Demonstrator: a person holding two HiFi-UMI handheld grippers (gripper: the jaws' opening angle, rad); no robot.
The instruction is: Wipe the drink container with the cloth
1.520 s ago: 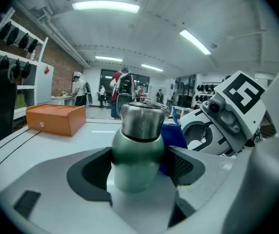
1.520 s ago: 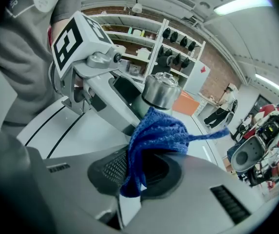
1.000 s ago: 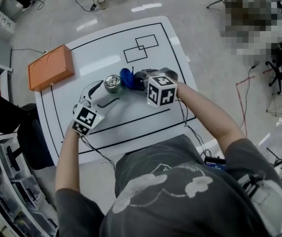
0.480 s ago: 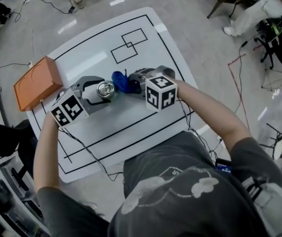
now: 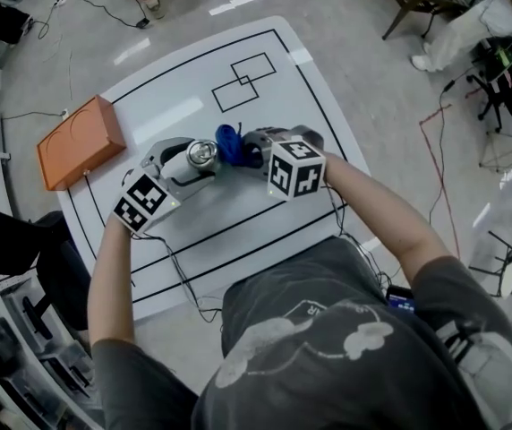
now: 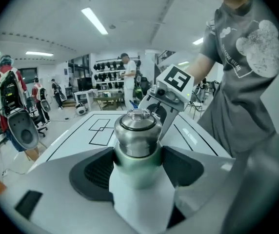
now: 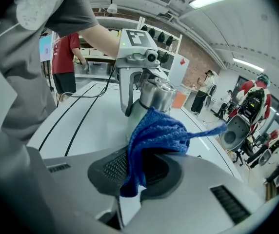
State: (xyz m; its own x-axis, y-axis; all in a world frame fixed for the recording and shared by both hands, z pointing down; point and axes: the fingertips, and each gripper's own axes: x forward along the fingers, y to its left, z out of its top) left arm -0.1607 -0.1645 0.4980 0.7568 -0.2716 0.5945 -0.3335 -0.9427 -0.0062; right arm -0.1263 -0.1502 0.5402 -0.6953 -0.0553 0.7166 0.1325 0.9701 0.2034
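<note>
Now your left gripper (image 5: 187, 162), jaws just closing tighter, clamps the drink container (image 6: 137, 135); your right gripper (image 7: 144, 167) still pinches the cloth (image 7: 154, 130) at its 3 o'clock.

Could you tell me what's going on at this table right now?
A person stands over a white table with a gripper in each hand. The left gripper has a metal drink container between its jaws, which have just been closing and now press on its body. The right gripper is clamped on a bunched blue cloth, held right up against the container near its neck. An orange box sits at the table's left edge.
</note>
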